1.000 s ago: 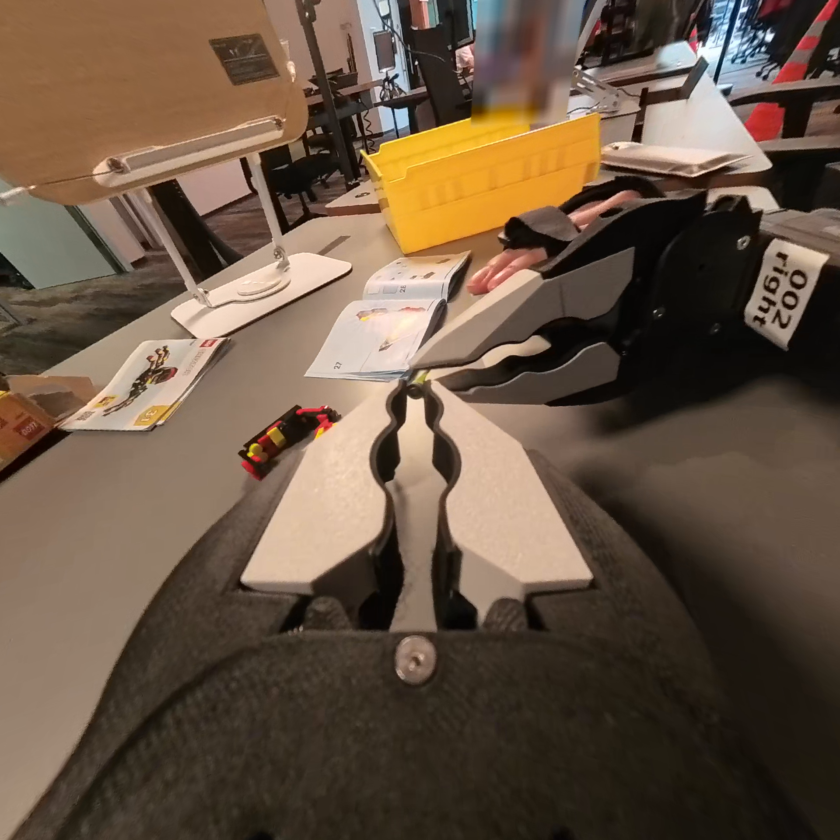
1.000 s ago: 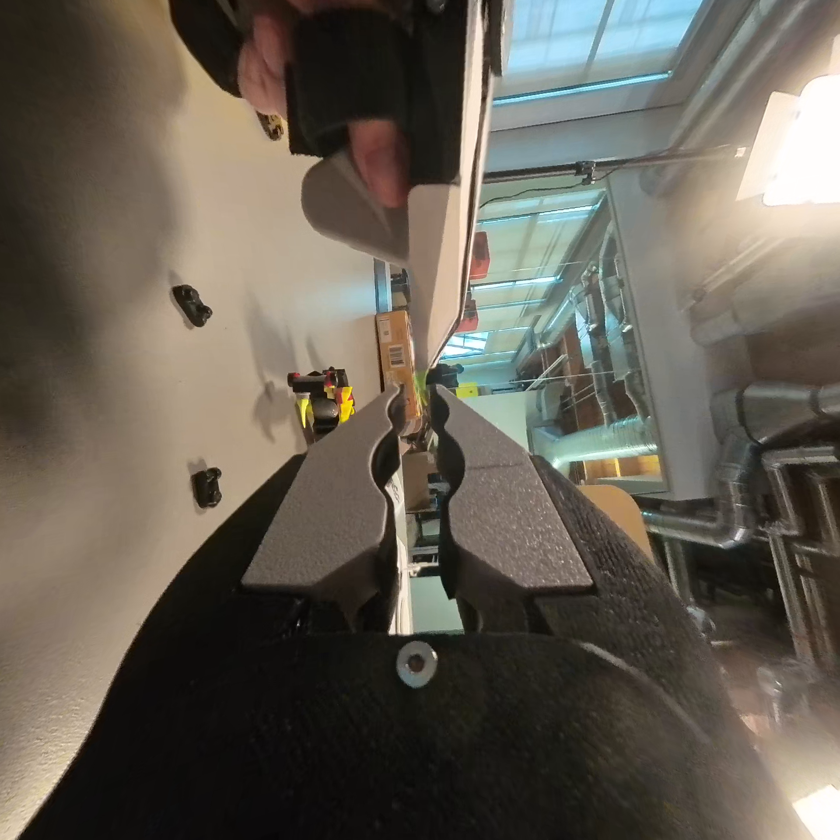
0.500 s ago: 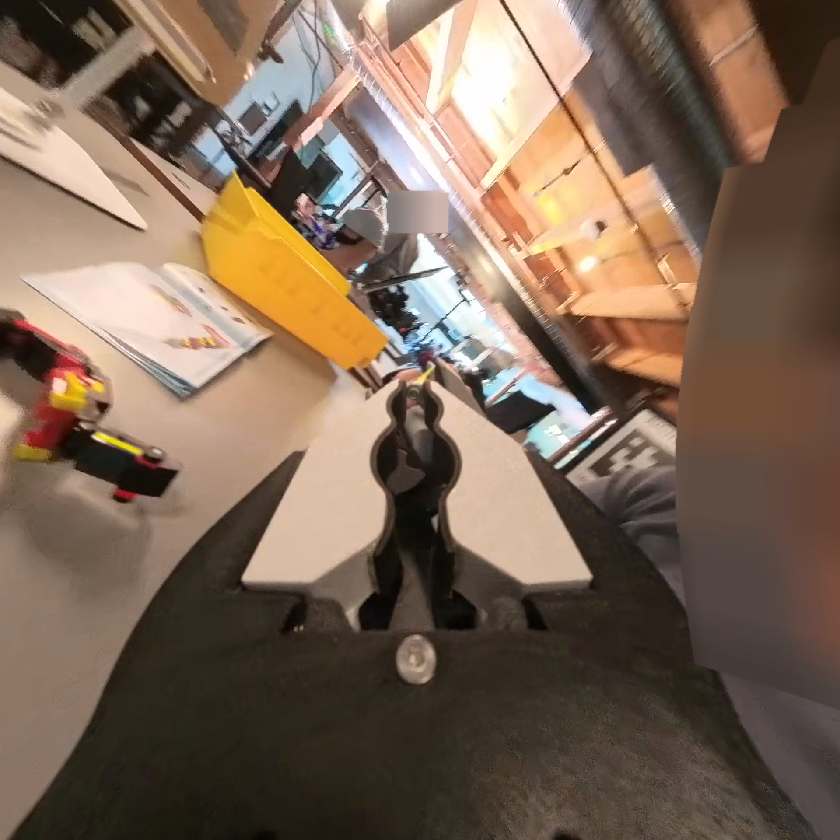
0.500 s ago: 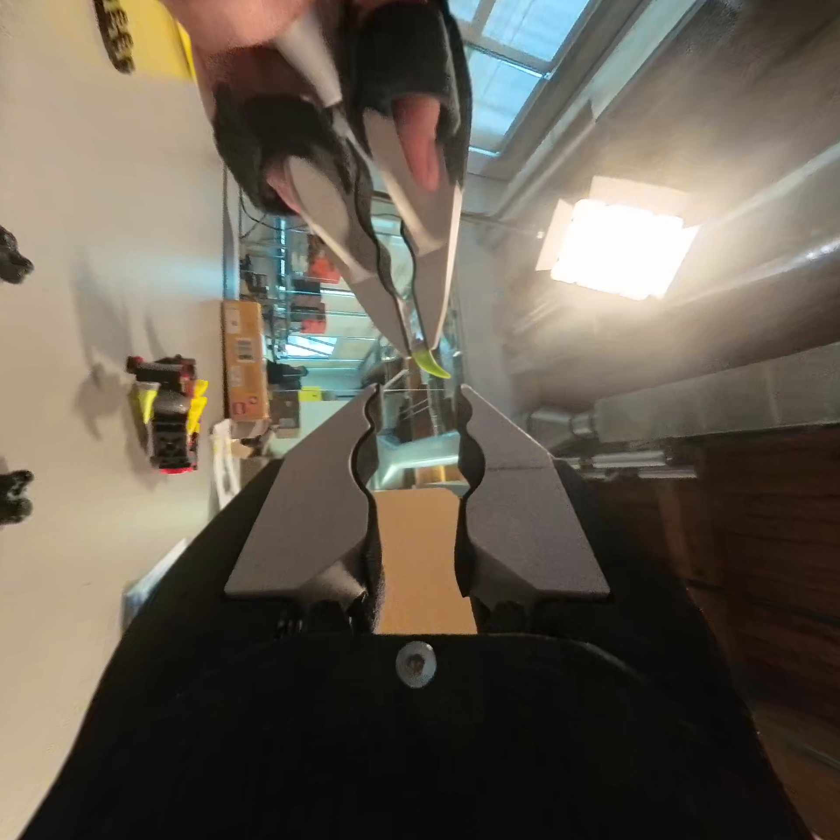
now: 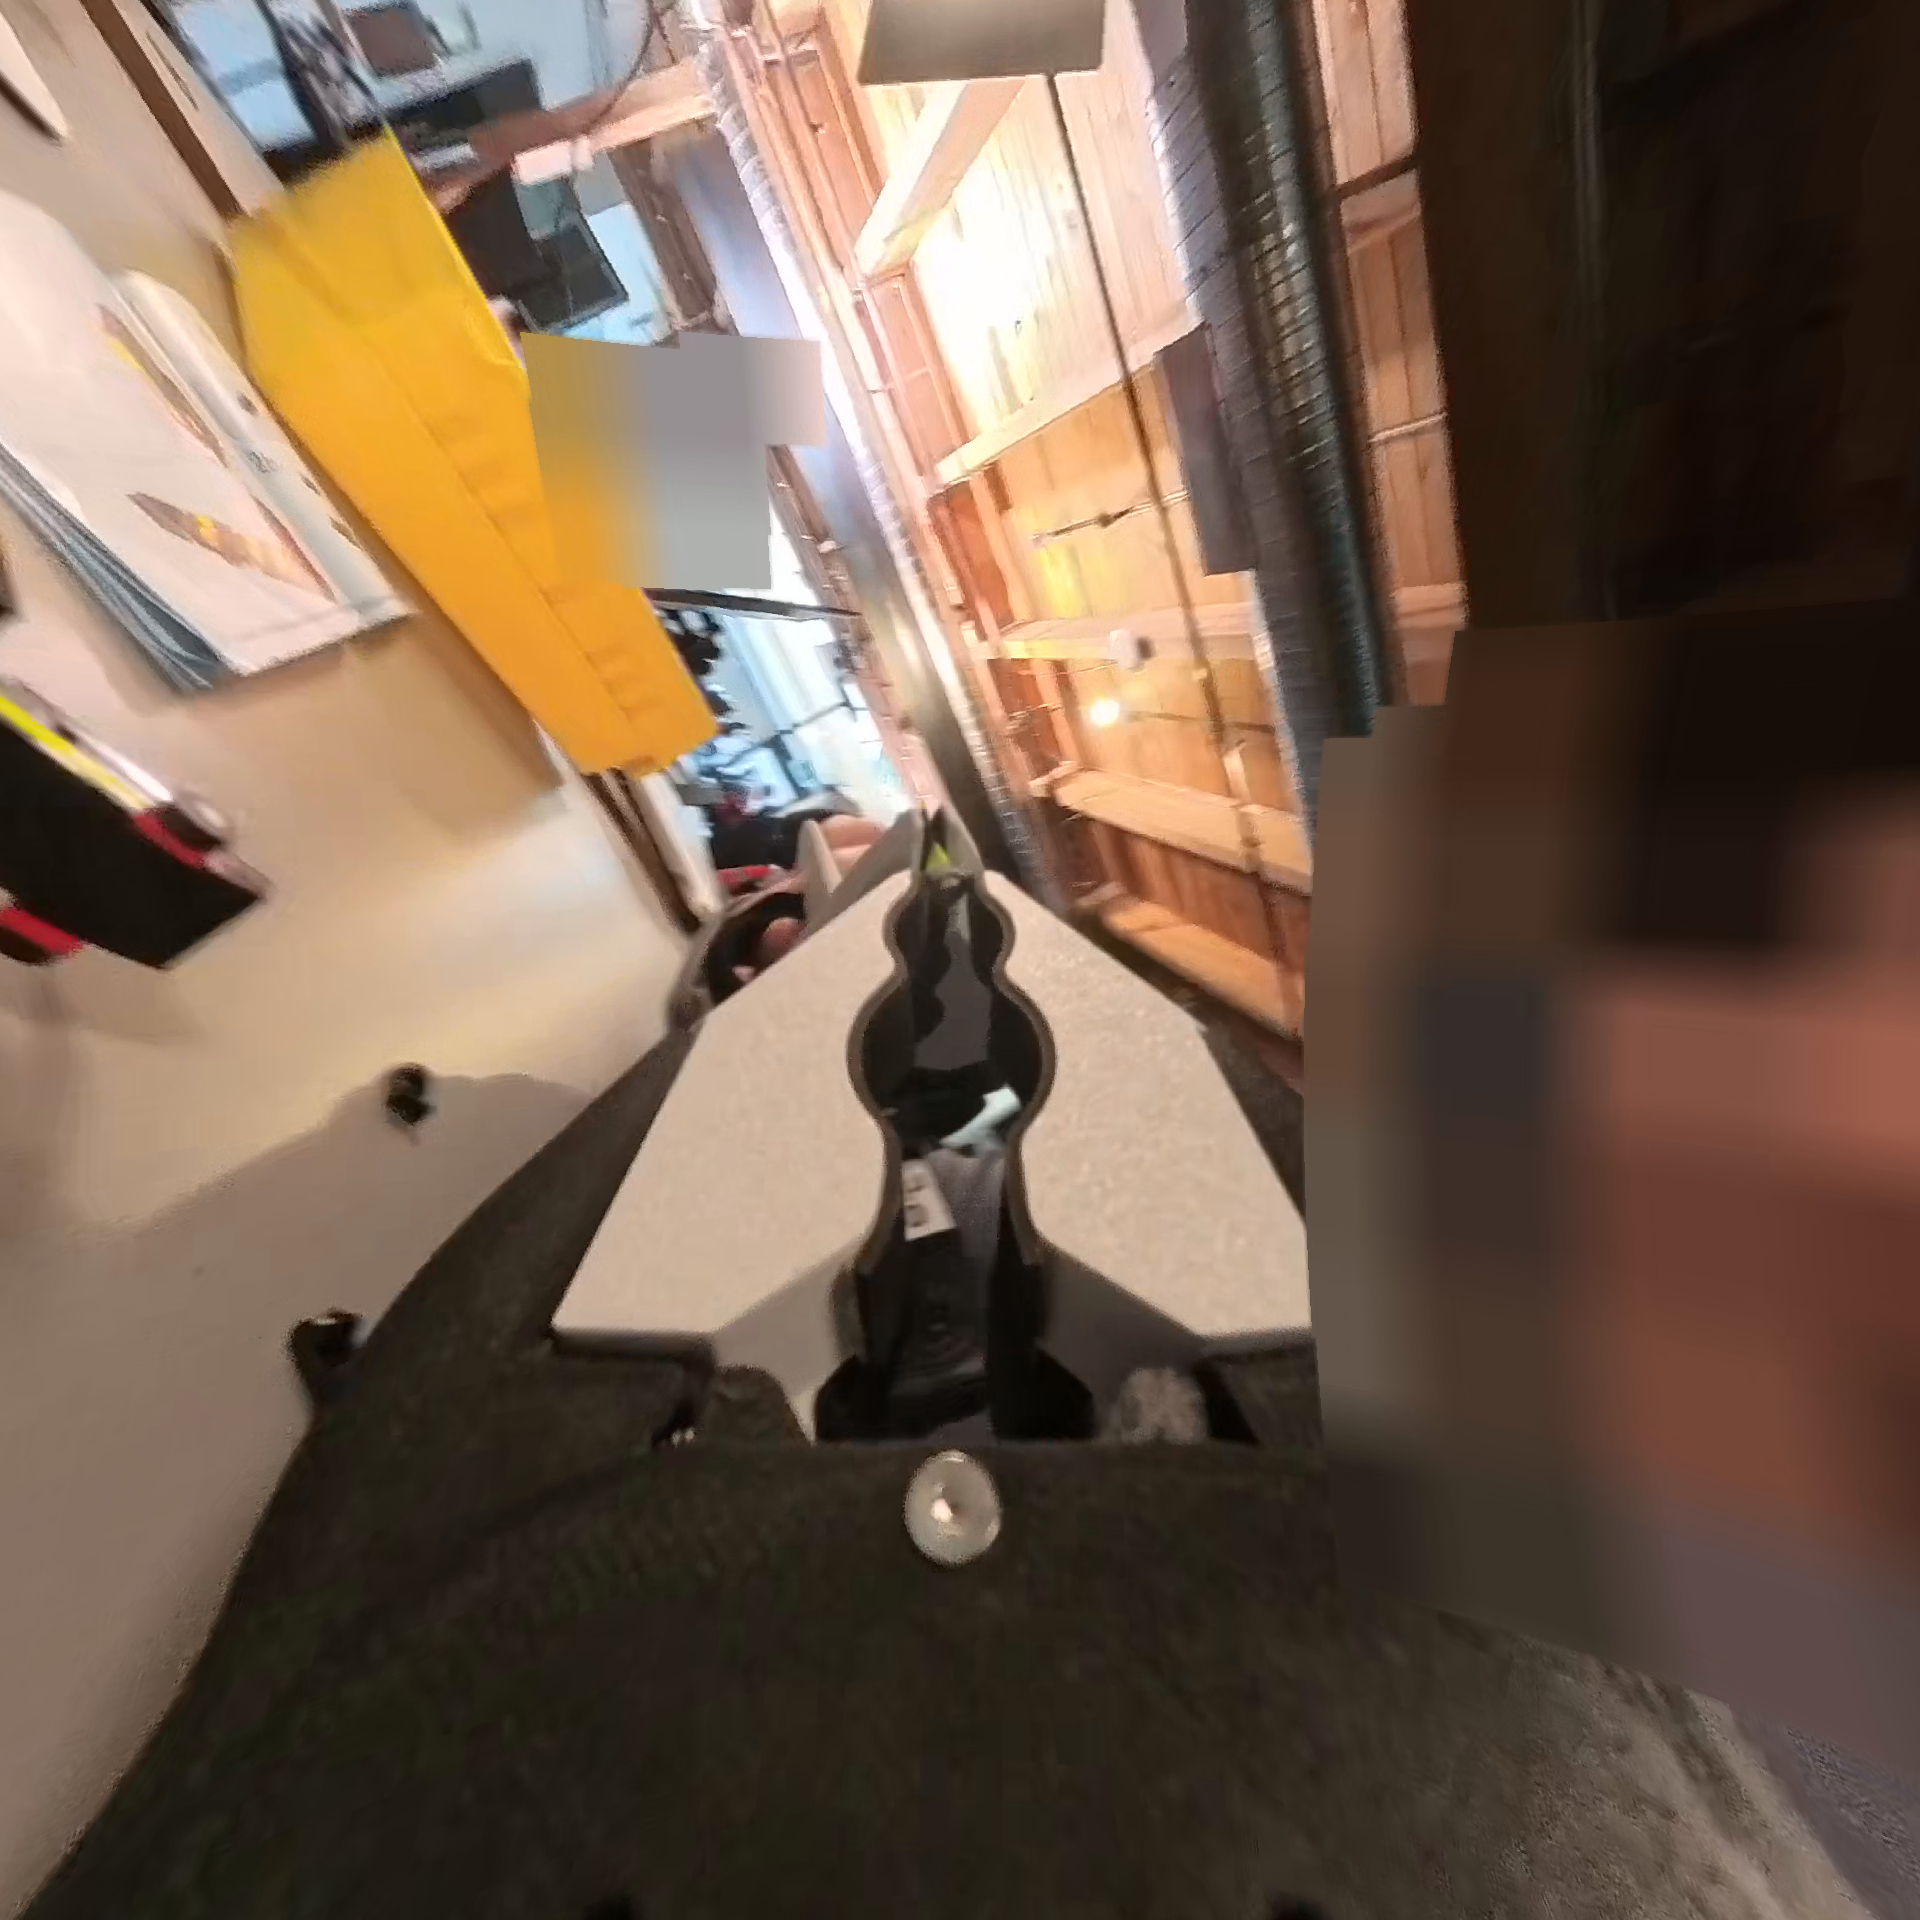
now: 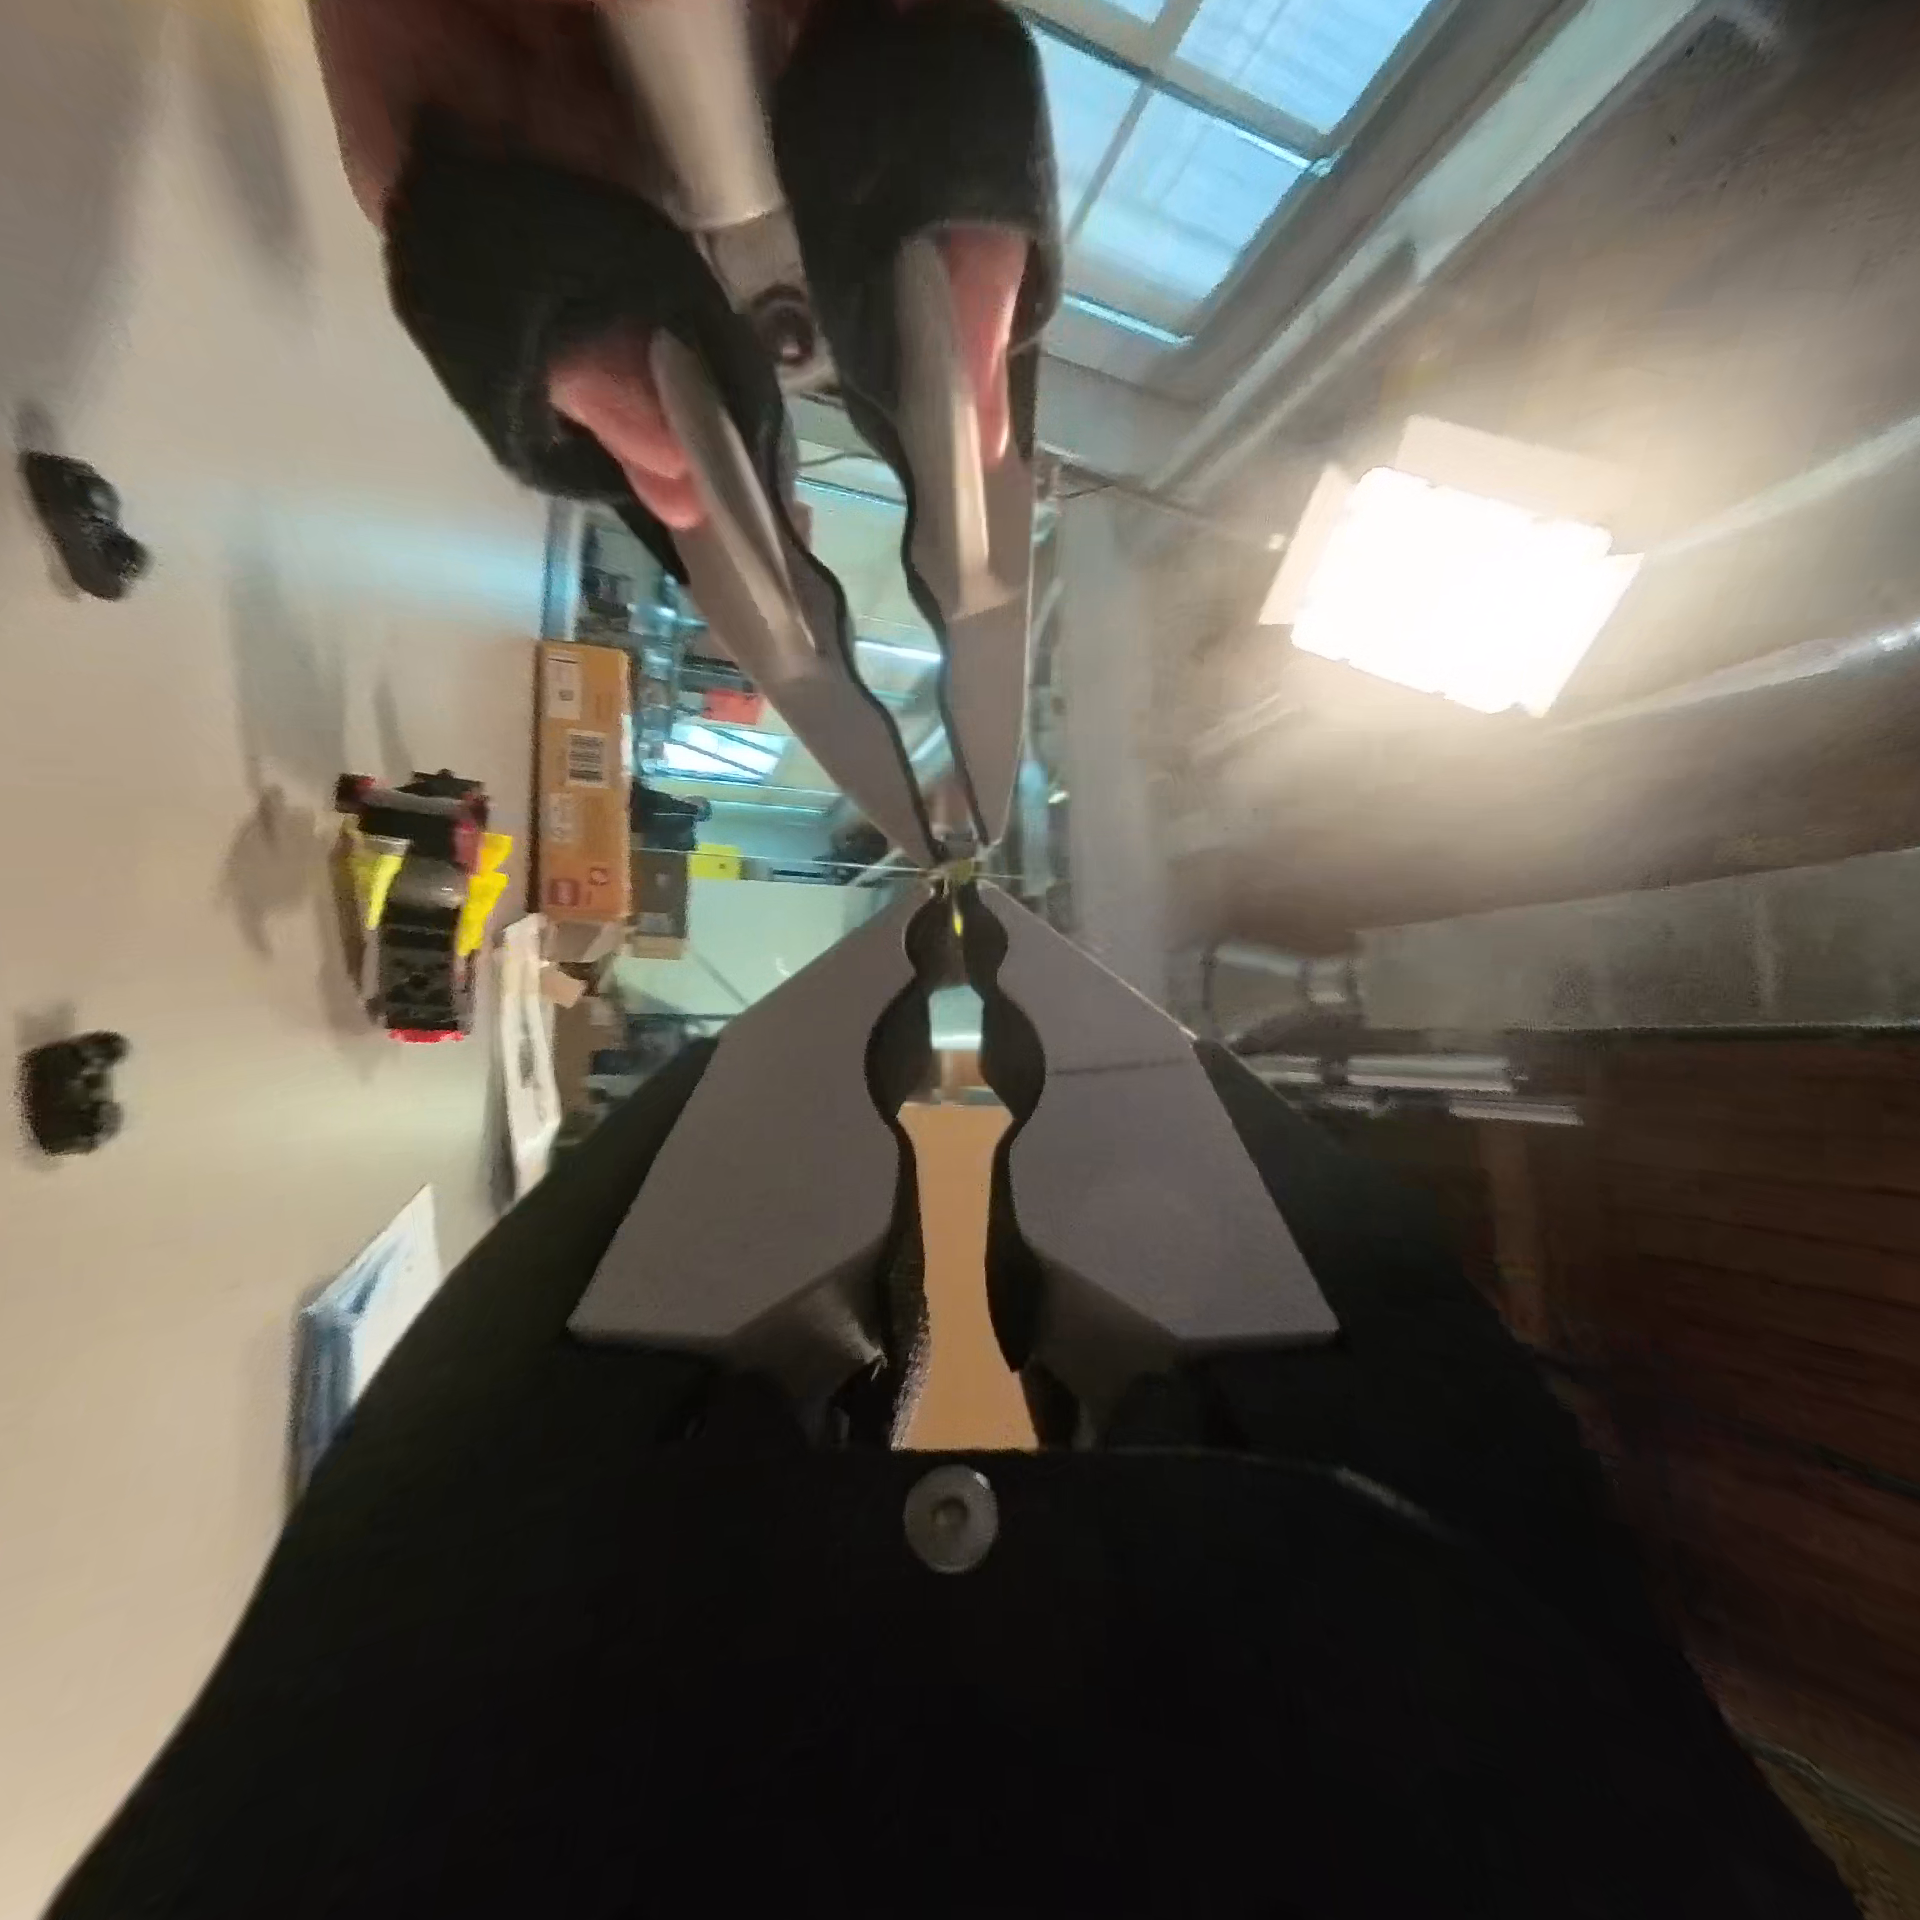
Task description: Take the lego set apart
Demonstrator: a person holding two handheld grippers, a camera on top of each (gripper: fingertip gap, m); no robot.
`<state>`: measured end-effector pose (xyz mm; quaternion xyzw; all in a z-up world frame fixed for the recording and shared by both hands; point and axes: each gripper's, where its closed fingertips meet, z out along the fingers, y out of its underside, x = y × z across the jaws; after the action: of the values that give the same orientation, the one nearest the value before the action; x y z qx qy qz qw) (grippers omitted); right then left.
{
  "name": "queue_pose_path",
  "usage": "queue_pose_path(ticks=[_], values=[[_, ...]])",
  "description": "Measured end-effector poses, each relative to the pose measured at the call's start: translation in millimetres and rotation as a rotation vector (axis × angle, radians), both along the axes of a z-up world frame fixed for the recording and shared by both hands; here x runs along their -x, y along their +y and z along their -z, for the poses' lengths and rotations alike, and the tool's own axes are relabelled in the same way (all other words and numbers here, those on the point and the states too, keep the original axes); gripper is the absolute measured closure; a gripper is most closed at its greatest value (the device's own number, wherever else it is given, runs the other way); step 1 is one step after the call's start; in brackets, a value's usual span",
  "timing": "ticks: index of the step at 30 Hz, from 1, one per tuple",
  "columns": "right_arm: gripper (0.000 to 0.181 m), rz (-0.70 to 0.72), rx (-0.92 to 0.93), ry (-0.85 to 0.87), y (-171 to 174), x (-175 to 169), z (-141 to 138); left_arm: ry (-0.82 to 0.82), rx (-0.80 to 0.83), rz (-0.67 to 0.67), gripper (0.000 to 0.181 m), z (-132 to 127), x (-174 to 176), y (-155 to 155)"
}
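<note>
Raised tip to tip above the table (image 6: 260,644), the left gripper (image 6: 951,847) and right gripper (image 6: 954,914) both pinch 1 tiny yellow-green piece (image 6: 956,920), apparently to pull it apart. Each gripper's jaws are narrowed onto it. The main lego model (image 6: 416,914) lies on the table well apart, with 2 small black parts (image 6: 73,1091) near it. The piece's shape is too small to make out.

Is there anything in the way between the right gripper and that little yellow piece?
Nothing visible. The right gripper has its jaws closed on the yellow piece, tip to tip with the left gripper, which pinches it too.
</note>
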<state>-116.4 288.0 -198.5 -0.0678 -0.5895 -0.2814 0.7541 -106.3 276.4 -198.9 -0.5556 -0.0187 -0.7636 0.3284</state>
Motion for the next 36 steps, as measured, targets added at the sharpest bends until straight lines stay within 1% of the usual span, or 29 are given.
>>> queue_pose_path(ticks=[3, 6, 8, 9, 11, 12, 14, 15, 19, 24, 31, 36], values=[[0.181, -0.001, 0.116, -0.024, 6, 1, 8, 0.251, -0.175, -0.106, 0.175, 9, 1, 3], [0.181, 0.008, 0.215, -0.049, 12, 2, 16, 0.663, -0.44, -0.25, 0.165, 23, 2, 8], [0.181, 0.013, 0.258, -0.071, 14, 3, 21, 0.883, -0.594, -0.342, 0.158, 27, 2, 11], [0.181, 0.012, 0.278, -0.082, 15, 3, 24, 0.949, -0.639, -0.387, 0.158, 28, 3, 11], [0.181, 0.01, 0.305, -0.103, 14, 5, 29, 1.027, -0.681, -0.448, 0.157, 29, 3, 13], [0.181, 0.008, 0.309, -0.11, 14, 5, 31, 1.053, -0.694, -0.459, 0.159, 30, 4, 13], [0.181, 0.007, 0.312, -0.12, 13, 6, 33, 1.09, -0.705, -0.449, 0.172, 34, 4, 14], [0.181, 0.008, 0.313, -0.123, 13, 6, 33, 1.09, -0.699, -0.447, 0.174, 35, 5, 15], [0.181, -0.004, 0.311, -0.133, 14, 7, 37, 1.056, -0.643, -0.394, 0.175, 40, 5, 16], [0.179, -0.048, 0.342, -0.124, 11, 6, 39, 1.012, -0.585, -0.39, 0.175, 40, 9, 18], [0.181, -0.047, 0.375, -0.134, 11, 5, 42, 1.004, -0.567, -0.361, 0.175, 42, 7, 17], [0.181, -0.015, 0.463, -0.147, 16, 7, 48, 0.995, -0.527, -0.338, 0.174, 46, 10, 19]])
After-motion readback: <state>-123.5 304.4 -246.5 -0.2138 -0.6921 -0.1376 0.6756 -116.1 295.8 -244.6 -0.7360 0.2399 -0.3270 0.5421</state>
